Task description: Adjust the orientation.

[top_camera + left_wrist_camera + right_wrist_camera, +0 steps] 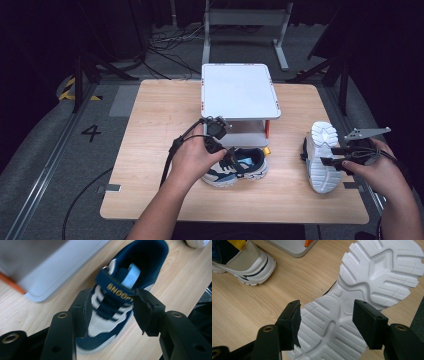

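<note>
- We bring the left gripper [231, 156] over the blue shoe [248, 164], which stands upright on its sole near the middle of the tabletop [150, 150], just in front of the white two-tier rack [239, 90].
- In the left gripper view its fingers [81, 312] are spread wide, one on each side of the blue shoe [120, 295] at the strap and laces; they flank the upper but we cannot see them pressing it, so we judge nothing is gripped yet. Straddling the widest part of the upper gives a firm pinch once they close.
- We hold the right gripper [334, 156] at the second shoe [321, 157], which lies on its side near the right edge of the tabletop with its white sole turned towards us.
- In the right gripper view its fingers [292, 317] also stand well apart, framing the narrow waist of the white sole [362, 290]; we see a gap on both sides, so it holds nothing. Aiming at the waist makes sense: it is the slimmest place to span.
- The rack sits just behind the blue shoe, so we judge the pair is meant for its lower shelf [247, 134] or its top.
- The second shoe will likely need turning upright first.
</note>
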`<state>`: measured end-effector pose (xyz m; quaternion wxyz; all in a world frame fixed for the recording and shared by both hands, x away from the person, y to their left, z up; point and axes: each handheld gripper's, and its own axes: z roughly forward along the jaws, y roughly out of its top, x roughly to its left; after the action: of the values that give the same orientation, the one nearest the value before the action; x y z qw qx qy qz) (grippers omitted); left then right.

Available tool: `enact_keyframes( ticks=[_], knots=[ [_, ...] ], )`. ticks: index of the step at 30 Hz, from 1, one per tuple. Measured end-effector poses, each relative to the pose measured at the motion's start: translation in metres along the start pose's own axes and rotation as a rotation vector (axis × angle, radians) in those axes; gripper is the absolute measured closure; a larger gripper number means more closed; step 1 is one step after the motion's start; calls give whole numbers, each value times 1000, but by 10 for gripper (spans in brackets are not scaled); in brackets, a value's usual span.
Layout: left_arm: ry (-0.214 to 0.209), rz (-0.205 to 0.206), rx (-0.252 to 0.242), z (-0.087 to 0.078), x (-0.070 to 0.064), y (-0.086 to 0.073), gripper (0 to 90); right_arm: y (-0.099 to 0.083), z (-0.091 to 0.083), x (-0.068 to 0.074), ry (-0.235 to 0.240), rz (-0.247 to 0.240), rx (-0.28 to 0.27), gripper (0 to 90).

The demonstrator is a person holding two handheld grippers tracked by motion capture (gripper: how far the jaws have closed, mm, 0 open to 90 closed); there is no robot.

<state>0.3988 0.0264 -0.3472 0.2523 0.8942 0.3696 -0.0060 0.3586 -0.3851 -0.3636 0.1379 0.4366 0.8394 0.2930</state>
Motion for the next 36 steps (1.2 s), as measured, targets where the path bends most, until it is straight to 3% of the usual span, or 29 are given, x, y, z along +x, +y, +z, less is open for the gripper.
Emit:
enact_keyframes(
  ticks=[5,8,10,16,19,20,21,24,27,30,34,35,36],
  knots=[
    [-33,-8,5,13,-6,10,517,-1,0,0,4,-8,6,398],
    [-31,-9,17,23,-12,17,526,-1,0,2,13,-22,10,398],
    [-19,-16,41,29,-13,20,510,0,0,2,11,-27,7,398],
    [67,-23,81,39,-11,21,499,-1,0,1,14,-27,6,397],
    [48,-56,54,41,-7,15,494,-1,-1,1,10,-27,5,397],
    [39,-89,50,40,-7,14,507,-1,-1,1,11,-25,5,397],
    [39,-89,50,40,-7,14,533,-1,-1,1,9,-27,4,397],
    [30,-140,51,38,-8,12,561,0,-1,2,10,-30,6,397],
    [33,-123,54,35,-9,14,633,0,1,3,14,-34,6,397],
    [28,-96,45,27,-10,16,780,1,1,3,15,-38,5,397],
    [42,-94,50,29,-12,18,767,0,1,2,14,-34,4,397],
    [54,-120,43,34,-11,18,619,0,1,2,13,-36,7,397],
    [54,-120,43,34,-11,18,573,0,1,2,13,-36,7,397]
  ],
)
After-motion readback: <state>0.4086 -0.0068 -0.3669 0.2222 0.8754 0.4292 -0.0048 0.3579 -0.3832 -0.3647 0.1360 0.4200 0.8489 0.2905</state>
